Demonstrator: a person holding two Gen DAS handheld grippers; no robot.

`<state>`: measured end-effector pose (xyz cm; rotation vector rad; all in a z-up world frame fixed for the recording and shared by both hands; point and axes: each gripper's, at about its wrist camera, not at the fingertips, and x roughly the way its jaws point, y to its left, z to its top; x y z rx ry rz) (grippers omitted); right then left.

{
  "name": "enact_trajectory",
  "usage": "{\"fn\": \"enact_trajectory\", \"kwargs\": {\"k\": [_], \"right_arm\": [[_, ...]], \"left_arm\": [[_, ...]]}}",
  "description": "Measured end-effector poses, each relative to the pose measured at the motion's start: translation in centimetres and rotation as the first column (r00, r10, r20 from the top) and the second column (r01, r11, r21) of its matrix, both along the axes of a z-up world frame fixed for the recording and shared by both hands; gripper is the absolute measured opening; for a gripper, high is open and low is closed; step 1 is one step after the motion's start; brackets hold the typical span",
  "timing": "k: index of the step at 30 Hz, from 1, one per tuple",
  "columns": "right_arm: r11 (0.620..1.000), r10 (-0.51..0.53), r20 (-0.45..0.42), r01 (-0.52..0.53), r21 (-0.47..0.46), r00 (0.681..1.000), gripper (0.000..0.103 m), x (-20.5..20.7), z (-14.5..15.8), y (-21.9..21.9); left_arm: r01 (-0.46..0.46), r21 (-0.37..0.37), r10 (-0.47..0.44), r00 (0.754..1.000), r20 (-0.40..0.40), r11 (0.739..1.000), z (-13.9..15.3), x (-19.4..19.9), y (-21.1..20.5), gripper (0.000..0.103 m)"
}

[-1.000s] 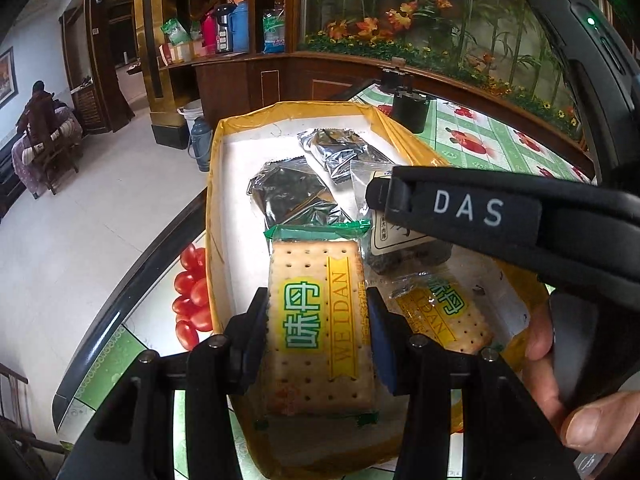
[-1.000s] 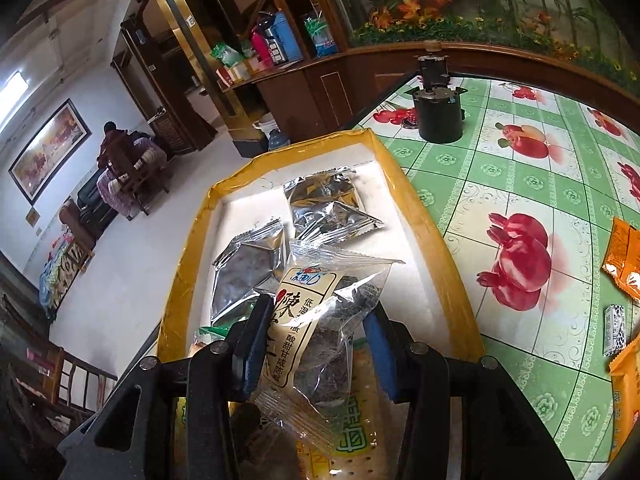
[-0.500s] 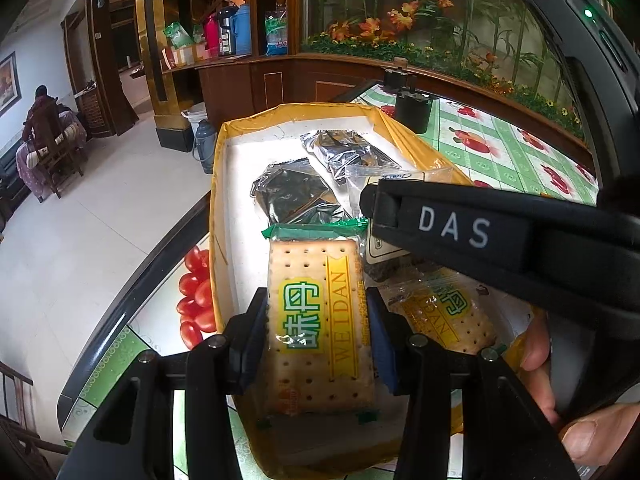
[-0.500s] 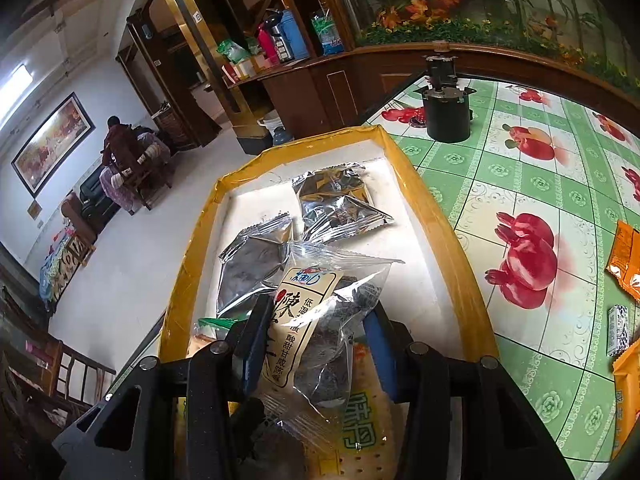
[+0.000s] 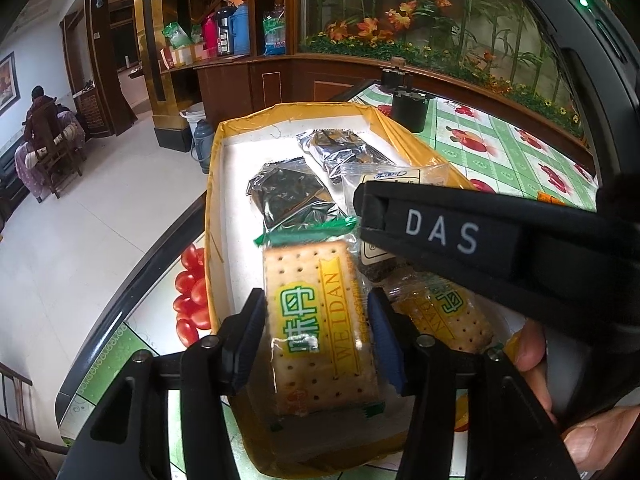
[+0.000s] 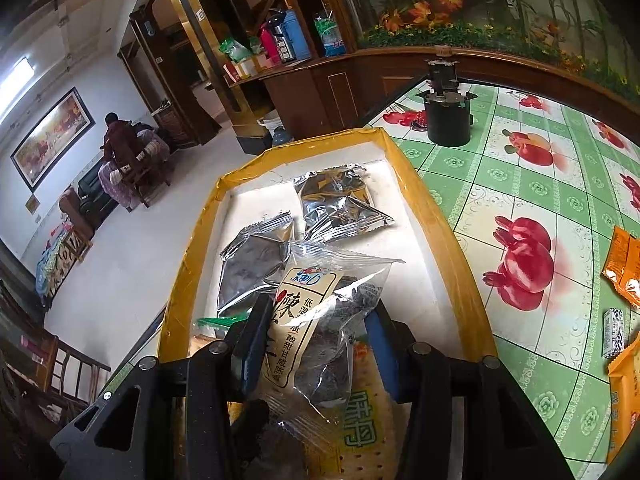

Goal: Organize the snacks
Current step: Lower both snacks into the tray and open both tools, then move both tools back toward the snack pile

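Left gripper [image 5: 316,332]: points down over the near end of the tray; its jaws have just been opening, with the cracker packet between them; the right pad now stands slightly clear of the wrapper and the left pad lies at its edge, so the claw reads as spread rather than pinching
Cracker packet [image 5: 320,320]: clear wrapper with green ends, printed "WEIDAN" in a yellow band; lies lengthwise inside the tray at its near end
Second cracker packet [image 5: 452,312]: same print; lies just beside the first, to its right, partly under the other gripper
Right gripper [image 6: 316,340]: also angled down over the tray; its jaws have just been opening a little; whether the pads press the preserved plum bag or merely flank it cannot be told; in the left wrist view its black finger marked "DAS" crosses the tray
Preserved plum bag [image 6: 320,320]: clear bag with a cream label in Chinese script and dark contents; sits between the right jaws, over the crackers
Tray [image 6: 440,232]: white floor, yellow taped rim; stands on the table at its edge
Foil packets [image 6: 256,264]: two silver ones on the tray's far half, touching
Table [image 6: 520,184]: green patterned cloth with red fruit
Orange packets [image 6: 624,272]: on the cloth, well apart from the tray
Black canister [image 6: 448,120]: upright beyond the tray
Hand [image 5: 532,344]: fingers on the right gripper's handle
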<state>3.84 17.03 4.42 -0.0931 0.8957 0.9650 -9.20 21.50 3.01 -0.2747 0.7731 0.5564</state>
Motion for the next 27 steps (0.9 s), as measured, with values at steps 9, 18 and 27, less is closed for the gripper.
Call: {"fn": "enact_trajectory", "kwargs": {"k": [9, 18, 27], "right_arm": [[0.998, -0.023, -0.012, 0.024, 0.060, 1.000, 0.056, 0.5, 1.0, -1.3], [0.991, -0.054, -0.029, 0.057, 0.121, 0.998, 0.056, 1.3, 2.3, -3.4], [0.983, -0.090, -0.059, 0.098, 0.154, 0.994, 0.056, 1.8, 3.0, -6.3]], "left_arm": [[0.017, 0.000, -0.017, 1.000, 0.018, 1.000, 0.1, -0.1, -0.3, 0.063], [-0.002, 0.030, 0.001, 0.999, 0.035, 1.000, 1.0, -0.7, -0.2, 0.073], [0.004, 0.060, -0.008, 0.997, 0.073, 0.998, 3.2, -1.4, -1.5, 0.074]]}}
